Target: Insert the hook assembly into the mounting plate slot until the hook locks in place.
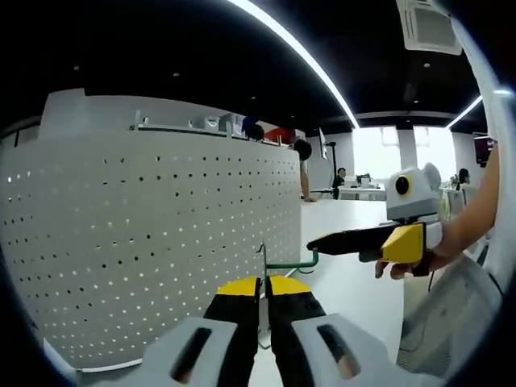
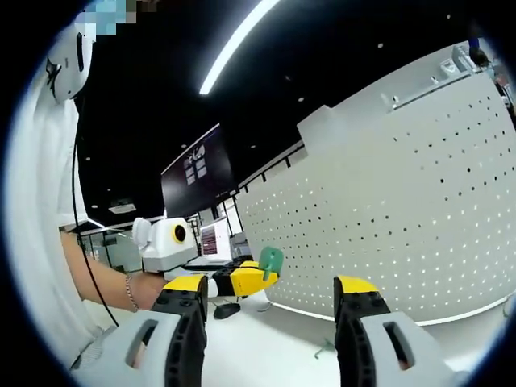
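The white perforated mounting plate (image 1: 161, 242) stands upright on the table, curving across the left of the left gripper view. My left gripper (image 1: 264, 284) is shut on the hook assembly (image 1: 289, 264), a thin metal wire with a green arm pointing right, held a short way in front of the plate. My right gripper (image 1: 322, 241) comes in from the right, its black tip just above the green arm's end. In the right gripper view, my right gripper (image 2: 270, 286) stands wide open. Beyond it the left gripper (image 2: 256, 278) holds the green hook piece (image 2: 271, 261) near the plate (image 2: 403, 201).
A white table (image 1: 355, 282) runs under both grippers. A small hook-like piece (image 2: 325, 348) lies on the table (image 2: 266, 339) near the plate's foot. A person's hand (image 1: 451, 242) holds the right gripper. Desks, screens and people are far behind.
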Demonstrator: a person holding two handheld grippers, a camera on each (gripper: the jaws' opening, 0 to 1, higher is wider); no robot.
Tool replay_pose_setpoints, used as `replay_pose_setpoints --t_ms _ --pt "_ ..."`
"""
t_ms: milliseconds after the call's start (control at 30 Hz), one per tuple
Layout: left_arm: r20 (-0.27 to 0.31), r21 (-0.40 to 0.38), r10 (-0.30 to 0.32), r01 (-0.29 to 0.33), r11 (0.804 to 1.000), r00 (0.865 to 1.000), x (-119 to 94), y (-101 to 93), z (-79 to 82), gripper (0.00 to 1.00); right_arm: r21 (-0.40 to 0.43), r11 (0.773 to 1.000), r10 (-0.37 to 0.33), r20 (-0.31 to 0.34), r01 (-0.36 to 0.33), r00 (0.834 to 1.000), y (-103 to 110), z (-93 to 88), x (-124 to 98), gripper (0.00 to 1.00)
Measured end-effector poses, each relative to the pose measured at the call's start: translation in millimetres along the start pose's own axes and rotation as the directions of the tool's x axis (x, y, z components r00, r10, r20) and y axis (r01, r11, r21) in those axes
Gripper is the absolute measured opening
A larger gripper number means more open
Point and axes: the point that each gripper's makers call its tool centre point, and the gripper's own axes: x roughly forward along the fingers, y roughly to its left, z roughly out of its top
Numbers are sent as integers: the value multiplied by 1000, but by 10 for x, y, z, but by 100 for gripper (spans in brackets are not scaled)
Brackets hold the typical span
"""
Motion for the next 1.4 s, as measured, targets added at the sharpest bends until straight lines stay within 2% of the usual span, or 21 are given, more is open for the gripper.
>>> replay_pose_setpoints --t_ms 767,933,1000,1100,1400 --pt "0 1 11 -11 1000 1000 -12 -2 -9 2 16 1000 24 8 -24 1000 75 3 336 57" --pt "3 -2 15 -15 1000 1000 -19 4 -1 2 16 1000 22 14 -22 1000 96 16 371 47" --pt "4 -3 16 -16 1000 1000 -23 7 -3 2 -15 1000 14 -19 -15 1000 99 -50 392 44" --pt "5 -5 15 -15 1000 1000 -24 2 -3 2 -3 1000 13 -28 -14 1000 102 -67 390 35" --pt "4 -8 14 -14 1000 1000 -11 -10 -6 2 15 1000 17 -28 -17 999 98 -63 424 21"
